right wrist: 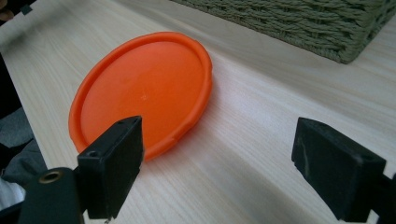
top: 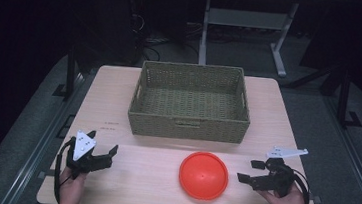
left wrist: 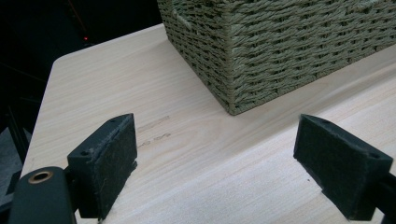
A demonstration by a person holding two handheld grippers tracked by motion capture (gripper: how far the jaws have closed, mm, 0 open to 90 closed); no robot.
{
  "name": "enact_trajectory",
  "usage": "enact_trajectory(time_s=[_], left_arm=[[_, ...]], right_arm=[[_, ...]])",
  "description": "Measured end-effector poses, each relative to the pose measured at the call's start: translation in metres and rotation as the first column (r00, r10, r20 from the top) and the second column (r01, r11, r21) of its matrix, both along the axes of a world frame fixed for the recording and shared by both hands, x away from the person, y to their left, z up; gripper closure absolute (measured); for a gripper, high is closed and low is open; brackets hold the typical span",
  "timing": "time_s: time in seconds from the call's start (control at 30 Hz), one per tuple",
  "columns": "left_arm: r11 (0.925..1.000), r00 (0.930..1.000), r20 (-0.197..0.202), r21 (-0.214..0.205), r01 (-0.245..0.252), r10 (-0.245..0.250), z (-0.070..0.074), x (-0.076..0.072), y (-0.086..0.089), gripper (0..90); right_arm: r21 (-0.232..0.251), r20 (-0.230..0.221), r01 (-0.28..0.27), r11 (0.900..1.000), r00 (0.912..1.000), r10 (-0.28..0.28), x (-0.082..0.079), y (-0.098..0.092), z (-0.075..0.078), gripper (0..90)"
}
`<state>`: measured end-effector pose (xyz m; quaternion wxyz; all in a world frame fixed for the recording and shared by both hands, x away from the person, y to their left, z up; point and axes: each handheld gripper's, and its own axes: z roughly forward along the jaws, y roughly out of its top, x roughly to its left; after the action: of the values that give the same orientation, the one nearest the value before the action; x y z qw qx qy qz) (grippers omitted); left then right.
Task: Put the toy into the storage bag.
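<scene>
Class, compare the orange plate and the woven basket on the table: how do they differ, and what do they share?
The orange plate is round, smooth and shallow; the woven basket is rectangular, textured green-grey weave with tall walls. The plate lies at the near side between the left gripper and the right gripper; the basket sits farther back. Both rest on the table, ungripped and empty.

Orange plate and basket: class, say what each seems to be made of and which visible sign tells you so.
The orange plate looks like moulded plastic: one even colour, a smooth surface with a soft sheen and a thin raised rim. The basket looks woven from twisted greenish cord, perhaps paper rope or seagrass: matt, ropy strands cross in rows along its walls. The exact fibre cannot be told.
</scene>
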<state>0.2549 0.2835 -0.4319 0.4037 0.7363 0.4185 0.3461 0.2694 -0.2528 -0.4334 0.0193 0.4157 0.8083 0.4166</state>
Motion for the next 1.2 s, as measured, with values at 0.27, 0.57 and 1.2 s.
enact_trajectory(time_s=[0.27,0.57,1.2], left_arm=[[1.0000,1.0000,-0.001,0.004,0.004,-0.004,0.000,0.000,0.000,12.8],[1.0000,1.0000,-0.001,0.002,0.000,0.000,0.000,0.000,0.000,12.8],[1.0000,1.0000,0.001,0.003,0.000,0.000,0.000,0.000,0.000,12.8]], right_arm=[[-0.010,-0.020,-0.060,0.9982,0.9980,0.059,0.011,0.019,0.004,19.5],[-0.046,-0.038,-0.099,0.9940,0.9945,0.097,0.021,0.033,0.006,21.5],[-0.084,-0.093,-0.150,0.9851,0.9854,0.142,0.034,0.057,-0.007,29.4]])
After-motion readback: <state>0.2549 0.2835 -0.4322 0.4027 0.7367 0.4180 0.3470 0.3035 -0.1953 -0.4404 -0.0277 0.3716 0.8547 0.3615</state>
